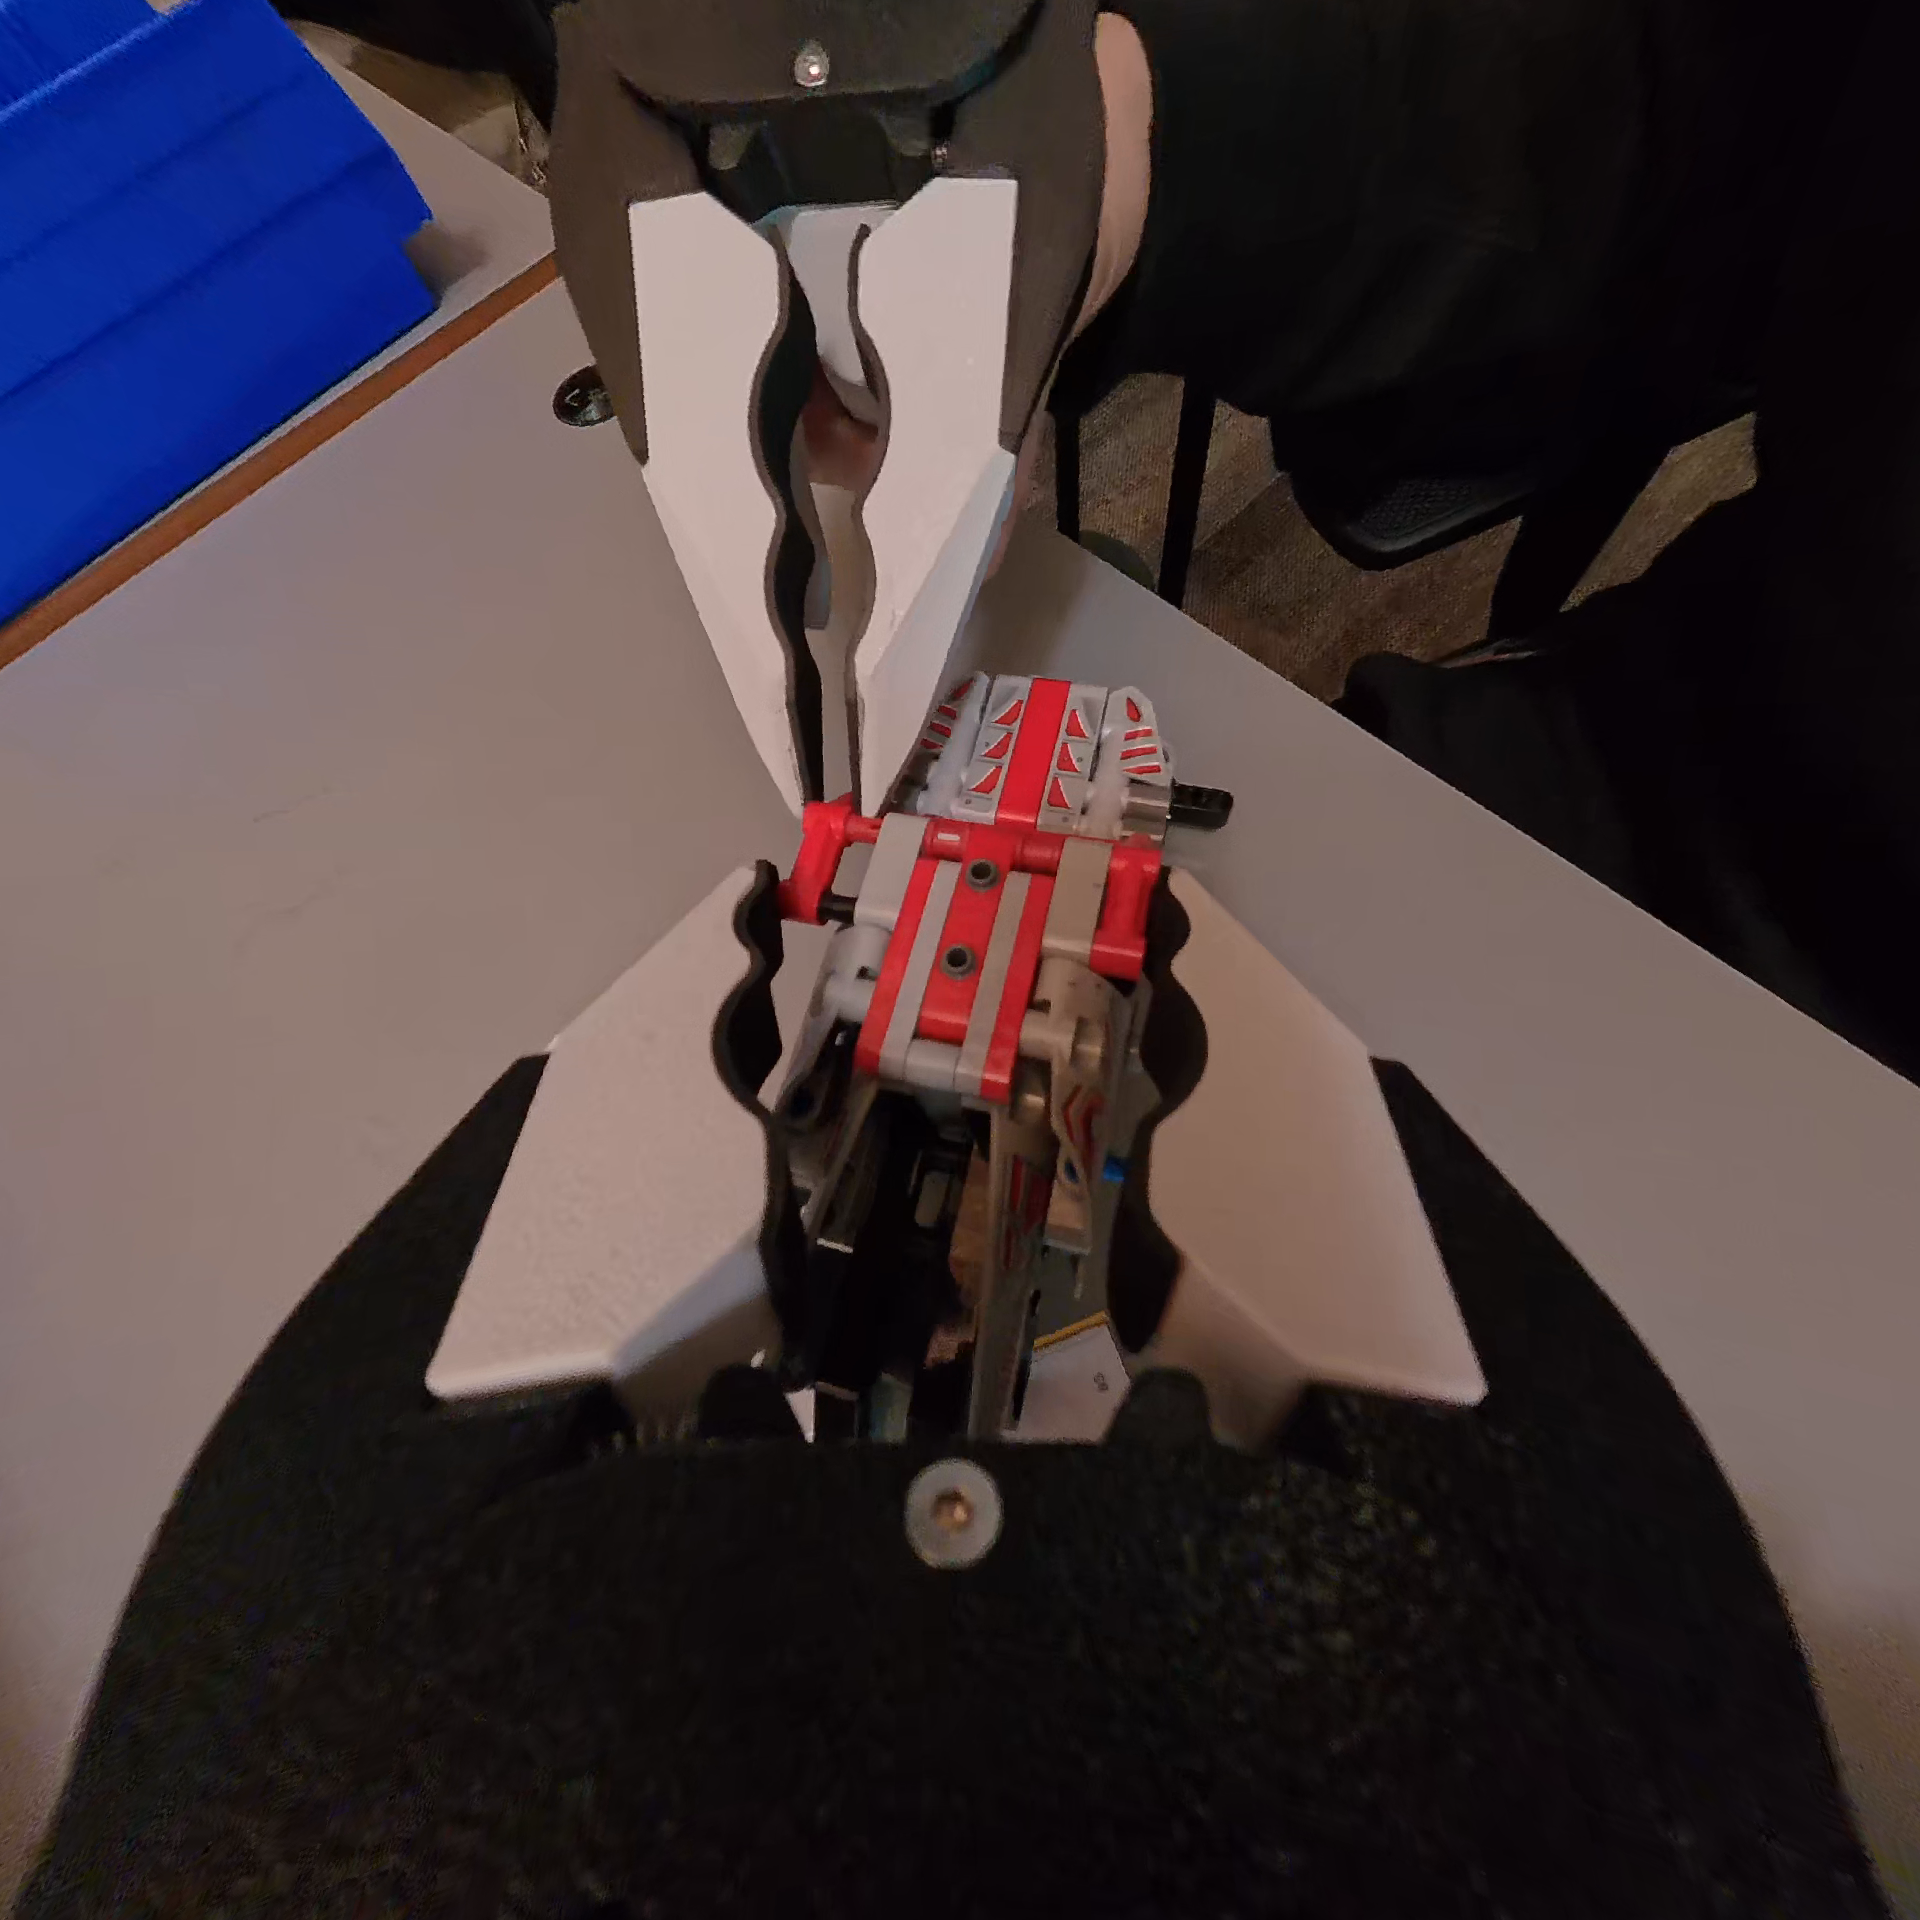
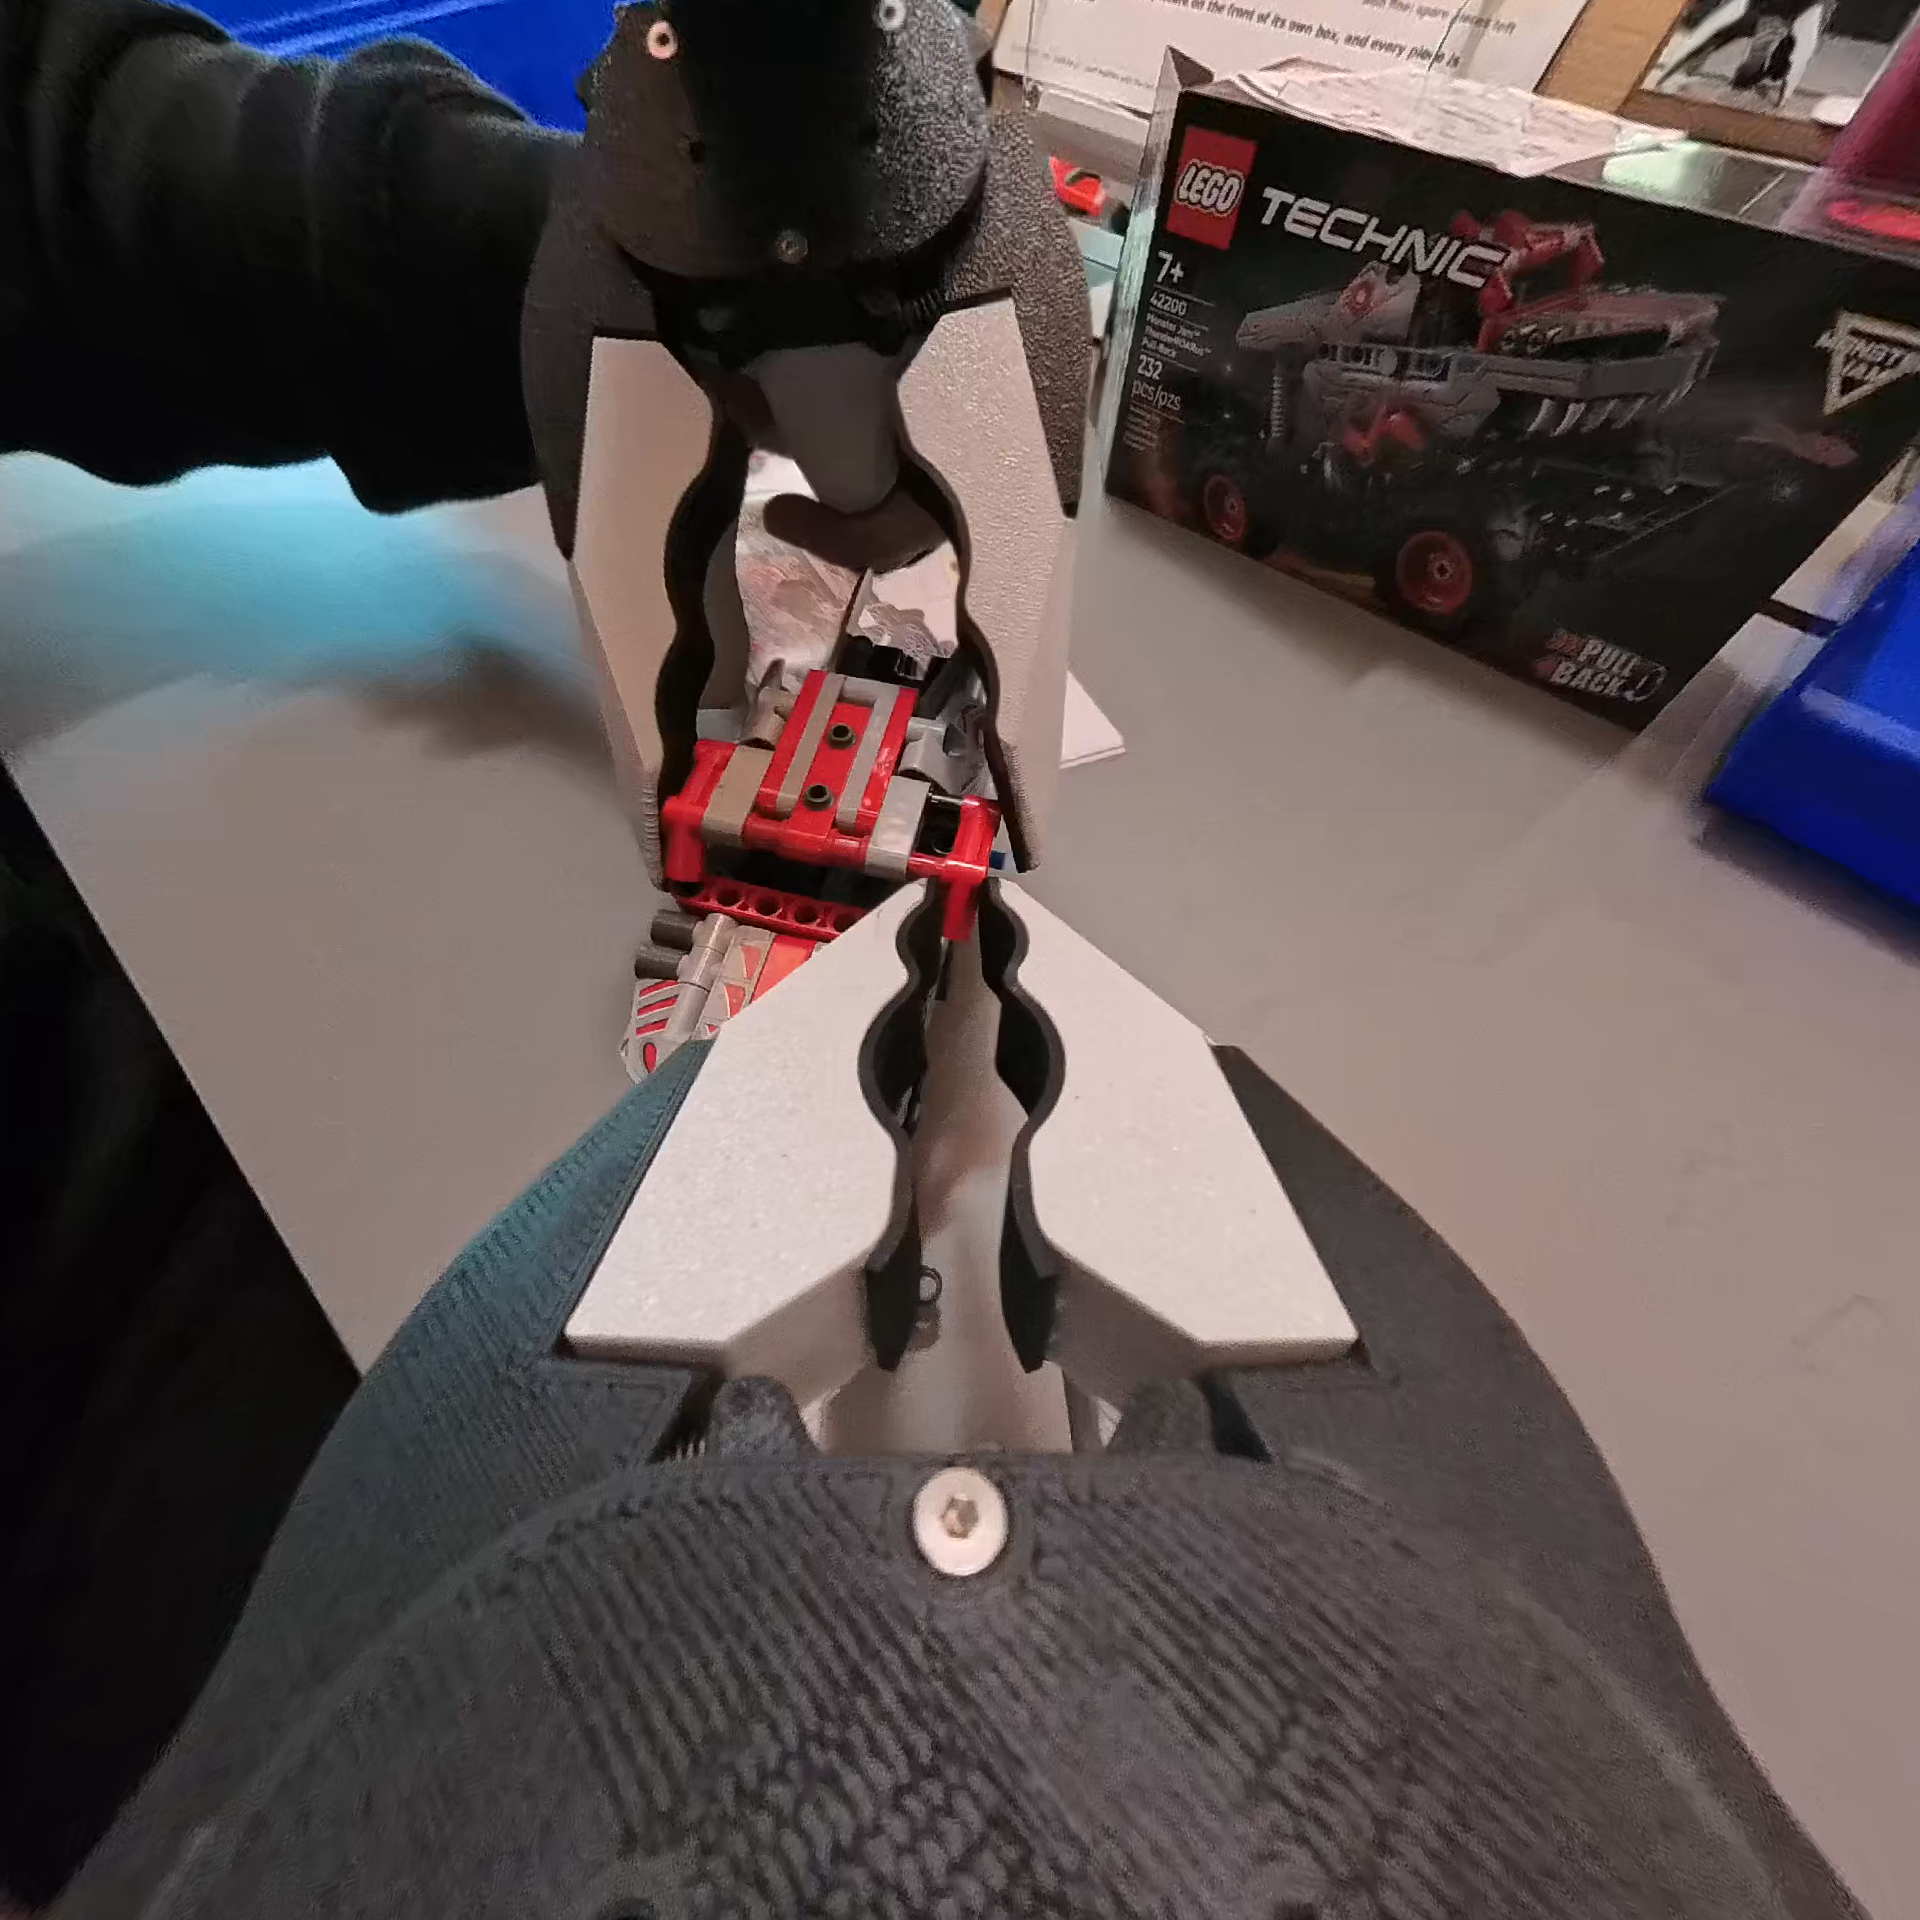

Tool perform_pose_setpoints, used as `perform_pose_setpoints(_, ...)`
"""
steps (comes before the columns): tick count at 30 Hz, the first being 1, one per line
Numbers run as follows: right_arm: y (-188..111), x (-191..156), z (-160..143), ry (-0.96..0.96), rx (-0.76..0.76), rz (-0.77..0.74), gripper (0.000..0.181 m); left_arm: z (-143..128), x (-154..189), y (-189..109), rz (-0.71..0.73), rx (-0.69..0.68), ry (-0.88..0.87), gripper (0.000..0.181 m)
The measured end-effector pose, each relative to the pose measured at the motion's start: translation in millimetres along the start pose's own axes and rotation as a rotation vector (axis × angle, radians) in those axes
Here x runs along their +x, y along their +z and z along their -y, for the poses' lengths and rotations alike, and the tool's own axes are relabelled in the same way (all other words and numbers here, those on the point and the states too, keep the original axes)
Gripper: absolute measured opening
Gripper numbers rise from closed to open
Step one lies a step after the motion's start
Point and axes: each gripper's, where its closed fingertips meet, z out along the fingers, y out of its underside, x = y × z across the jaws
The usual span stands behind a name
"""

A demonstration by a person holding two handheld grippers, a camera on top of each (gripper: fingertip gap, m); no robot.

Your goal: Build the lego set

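The left gripper [image 1: 961, 914] fills the lower half of the left wrist view and is clenched across the body of the half-built lego model [image 1: 987, 956], its wavy black pads pressed against both flanks. From the top of that frame the right gripper [image 1: 836, 795] comes down, its jaws nearly together and nipping a red connector piece [image 1: 831, 831] at the model's upper-left corner; in the right wrist view the same red piece [image 2: 958, 894] sits between the fingertips at centre.

The model rests low over the grey table [image 1: 364, 779], near its edge. Its red-and-grey striped roof and patterned hood look assembled, but no wheels show, so judging against the truck pictured on the lego box [image 2: 1507, 395] at upper right, the build seems roughly midway, with the chassis trim, wheels and jaw parts likely left.
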Motion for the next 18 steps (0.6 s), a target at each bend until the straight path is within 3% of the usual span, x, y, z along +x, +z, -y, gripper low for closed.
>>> perform_pose_setpoints(5,0,-2,0,-0.125,-0.061,-0.050,0.006,1,2,0,-0.006,-0.007,0.011,0.069)
perform_pose_setpoints(15,0,-7,2,0.104,0.056,0.081,0.006,-1,7,-2,-0.033,-0.010,0.023,0.068)
perform_pose_setpoints(18,1,-14,6,0.108,0.079,0.101,0.023,-1,7,-2,-0.029,-0.004,0.024,0.068)
